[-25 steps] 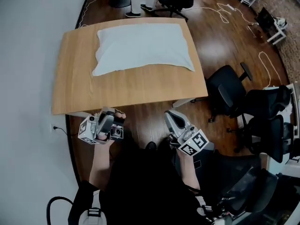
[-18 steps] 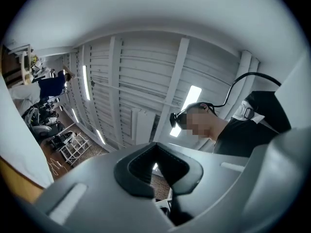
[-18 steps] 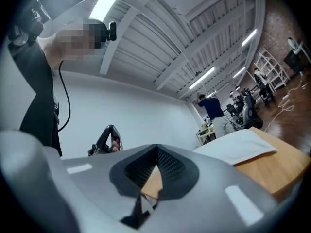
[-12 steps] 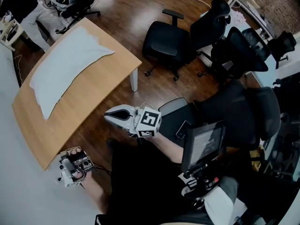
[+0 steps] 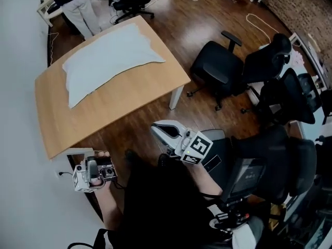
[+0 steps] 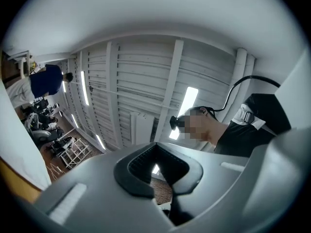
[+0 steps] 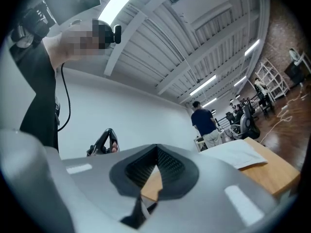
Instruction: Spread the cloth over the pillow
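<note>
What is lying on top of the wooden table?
A white pillow lies flat on the wooden table, toward its far side. Nothing else shows on it; the tabletop beneath the pillow is covered.

Between the closed jaws of the right gripper [image 5: 158,131] and the desk [image 5: 119,105] runs a strip of bare wooden floor [image 5: 137,134], open up to the desk's near edge; the desk's near half is bare wood, with the pillow [image 5: 106,61] lying across its far half. To the right of those jaws a cluster of black office chairs [image 5: 220,69] hems the way. The left gripper [image 5: 93,169] sits between the white wall [image 5: 21,113] on its left and the desk's near corner just ahead, and a person [image 5: 83,14] stands beyond the desk's far end.
</note>
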Available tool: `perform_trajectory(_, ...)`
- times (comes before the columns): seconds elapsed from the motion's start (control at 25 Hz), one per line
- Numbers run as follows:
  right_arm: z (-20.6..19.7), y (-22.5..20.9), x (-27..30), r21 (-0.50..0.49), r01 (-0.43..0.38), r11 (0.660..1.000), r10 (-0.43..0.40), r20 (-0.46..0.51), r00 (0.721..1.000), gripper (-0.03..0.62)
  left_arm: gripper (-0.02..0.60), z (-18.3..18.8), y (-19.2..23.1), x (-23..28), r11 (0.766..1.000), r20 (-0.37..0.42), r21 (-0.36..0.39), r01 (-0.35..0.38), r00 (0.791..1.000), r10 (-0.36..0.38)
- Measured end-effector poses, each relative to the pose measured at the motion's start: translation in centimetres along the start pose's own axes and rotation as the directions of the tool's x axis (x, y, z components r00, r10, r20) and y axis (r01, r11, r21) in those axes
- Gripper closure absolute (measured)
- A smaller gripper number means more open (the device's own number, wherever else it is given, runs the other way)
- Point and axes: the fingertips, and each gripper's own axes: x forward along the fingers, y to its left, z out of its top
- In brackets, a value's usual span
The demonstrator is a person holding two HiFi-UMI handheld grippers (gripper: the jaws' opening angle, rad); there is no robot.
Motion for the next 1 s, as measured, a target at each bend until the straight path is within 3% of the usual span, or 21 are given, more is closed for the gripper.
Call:
perform_trajectory(0.08,-0.3,0.3,0.4,0.0,-0.004,1.0,0.004,-0.02,1.0,0.599,0.583,-0.4,0.5,1.1,0.996,0.043,-0.09,0.019,0.999,-0.015)
perform_trajectory(0.16,-1.1,0.8,1.1,0.004,-0.015,1.0,0.015,-0.046,0.999,0.599,0.592,-2.5,-0.8,5.4,0.961,0.087,-0.238,0.14,0.989,-0.122)
perform_trajectory(0.24,-1.8,1.5,1.5,-0.007,-0.027,1.0,0.027,-0.074,0.997,0.599,0.572,-5.1,-3.4,11.2,0.876,0.154,-0.385,0.291,0.956,-0.25)
perform_trajectory(0.32,-2.3,1.8,1.7,-0.021,-0.035,0.999,0.033,-0.098,0.995,0.599,0.534,-7.0,-5.7,16.7,0.777,0.226,-0.492,0.393,0.919,-0.323)
perform_trajectory(0.36,-2.5,1.8,1.7,-0.026,-0.037,0.999,0.034,-0.106,0.994,0.599,0.506,-7.7,-6.5,18.9,0.739,0.25,-0.52,0.428,0.904,-0.347)
perform_trajectory(0.44,-2.7,1.6,1.6,-0.031,-0.035,0.999,0.031,-0.114,0.993,0.599,0.492,-8.7,-7.8,22.2,0.696,0.271,-0.531,0.482,0.876,-0.4)
perform_trajectory(0.6,-2.9,0.9,1.3,-0.032,-0.023,0.999,0.019,-0.118,0.993,0.599,0.437,-10.4,-11.0,26.3,0.646,0.236,-0.495,0.581,0.805,-0.544)
perform_trajectory(0.72,-3.0,0.2,1.1,-0.031,-0.013,0.999,0.009,-0.118,0.993,0.599,0.437,-11.3,-14.0,27.7,0.54,0.256,-0.496,0.68,0.709,-0.658)
perform_trajectory(0.8,-3.1,-0.1,0.9,-0.032,-0.007,0.999,0.003,-0.12,0.993,0.599,0.438,-11.1,-15.5,28.8,0.485,0.281,-0.497,0.72,0.662,-0.695)
perform_trajectory(0.92,-3.3,-0.7,0.7,-0.034,0.001,0.999,-0.005,-0.123,0.992,0.599,0.465,-9.2,-17.4,30.4,0.448,0.305,-0.481,0.753,0.623,-0.72)
perform_trajectory(1.0,-3.4,-1.0,0.6,-0.035,0.006,0.999,-0.011,-0.126,0.992,0.599,0.495,-7.6,-19.4,31.2,0.418,0.309,-0.448,0.791,0.575,-0.757)
